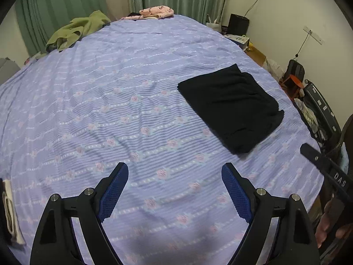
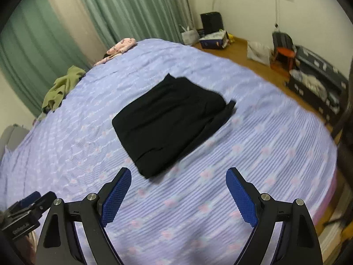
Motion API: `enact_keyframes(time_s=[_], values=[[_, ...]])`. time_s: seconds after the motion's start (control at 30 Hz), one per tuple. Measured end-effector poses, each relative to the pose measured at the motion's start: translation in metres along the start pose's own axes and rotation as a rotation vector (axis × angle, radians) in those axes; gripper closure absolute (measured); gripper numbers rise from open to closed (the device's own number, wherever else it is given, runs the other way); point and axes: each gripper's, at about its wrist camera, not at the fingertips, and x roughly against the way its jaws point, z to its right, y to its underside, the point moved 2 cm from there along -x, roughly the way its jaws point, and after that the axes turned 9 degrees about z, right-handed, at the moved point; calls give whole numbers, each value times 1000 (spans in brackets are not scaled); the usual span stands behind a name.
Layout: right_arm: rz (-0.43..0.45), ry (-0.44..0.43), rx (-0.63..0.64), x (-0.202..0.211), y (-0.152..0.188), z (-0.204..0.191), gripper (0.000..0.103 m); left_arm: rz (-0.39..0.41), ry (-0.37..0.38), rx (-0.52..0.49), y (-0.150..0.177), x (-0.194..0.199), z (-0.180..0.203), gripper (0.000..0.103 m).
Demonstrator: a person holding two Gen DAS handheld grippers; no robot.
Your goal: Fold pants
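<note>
The black pants [image 1: 231, 108] lie folded into a compact rectangle on the lilac flowered bedspread [image 1: 114, 101]. They also show in the right wrist view [image 2: 172, 121], just ahead of the fingers. My left gripper [image 1: 175, 174] is open and empty, held above bare bedspread, with the pants ahead to its right. My right gripper [image 2: 178, 176] is open and empty, a little short of the near edge of the pants. The right gripper's body [image 1: 326, 167] shows at the right edge of the left wrist view.
A green garment [image 1: 75, 31] and a pink patterned cloth [image 1: 154, 12] lie at the far side of the bed. Green curtains [image 2: 110, 11] hang behind. Boxes, bags, a red stool [image 2: 285, 53] and a dark rack [image 2: 320, 79] stand on the wooden floor right of the bed.
</note>
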Motion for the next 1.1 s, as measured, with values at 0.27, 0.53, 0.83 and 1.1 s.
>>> enact_keyframes(time_s=[0.27,0.53,0.83,1.1], values=[[7,-2,-72,-48,33,-20,15,33,190,22,-26,-71,-23,18],[32,29,-200,-93,53,-24,24,-12,326,46,-73,-172,-21,31],[36,48,-292,-119,50,-27,31,-131,471,303,-93,-261,-14,47],[0,48,-385,-142,57,-19,38,-111,499,437,-93,-286,-13,44]])
